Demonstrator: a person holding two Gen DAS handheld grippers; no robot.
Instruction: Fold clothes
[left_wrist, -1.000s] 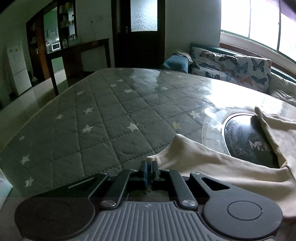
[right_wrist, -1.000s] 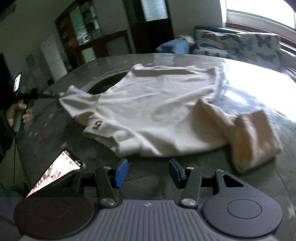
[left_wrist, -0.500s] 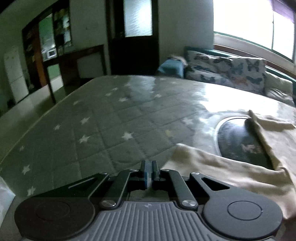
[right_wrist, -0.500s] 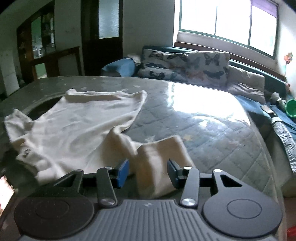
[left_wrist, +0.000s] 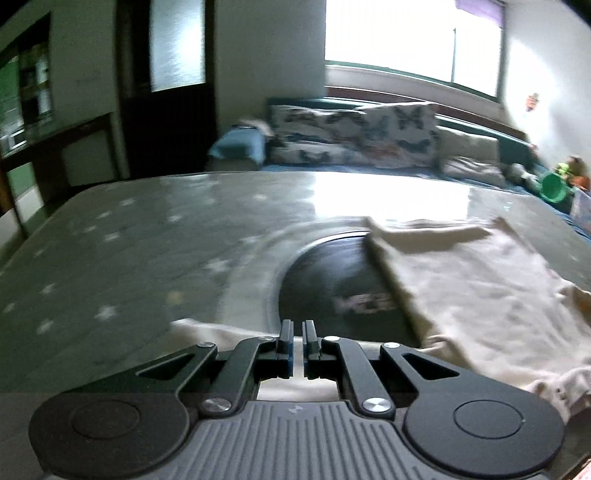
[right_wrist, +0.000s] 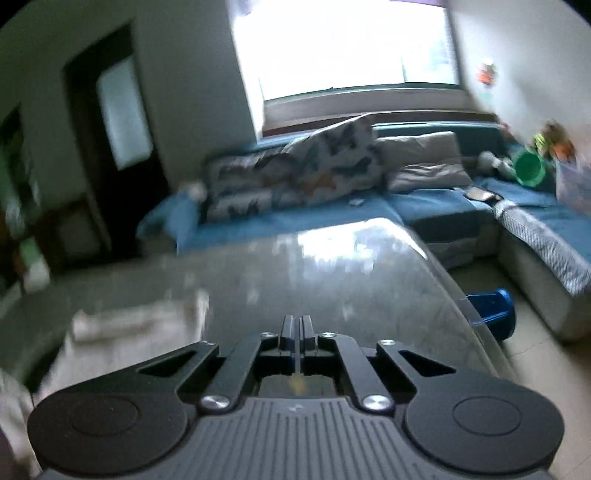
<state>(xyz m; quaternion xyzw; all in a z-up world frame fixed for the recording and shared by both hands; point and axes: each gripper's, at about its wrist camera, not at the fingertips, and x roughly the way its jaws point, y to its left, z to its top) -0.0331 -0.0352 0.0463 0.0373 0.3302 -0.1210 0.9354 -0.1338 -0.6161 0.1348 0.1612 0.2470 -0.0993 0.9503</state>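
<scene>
While both grippers' jaws sit closed, the left gripper (left_wrist: 297, 341) pinches the cream shirt (left_wrist: 480, 295)

A cream-coloured garment (left_wrist: 480, 295) is seen spread out on the grey quilted table cover with pale stars (left_wrist: 129, 251). In the left wrist view the garment lies to the right, mostly flat, with its far edge folded and slightly raised. Its left border is laid over a dark round plate (left_wrist: 332, 280) that is set in the table. A part of the fabric reaches toward the near side, under the camera, and small wrinkles are seen at the lower right. In the right wrist view the same cloth (right_wrist: 122, 332) is seen at the lower left, blurred, with a rolled or bunched edge.
</scene>
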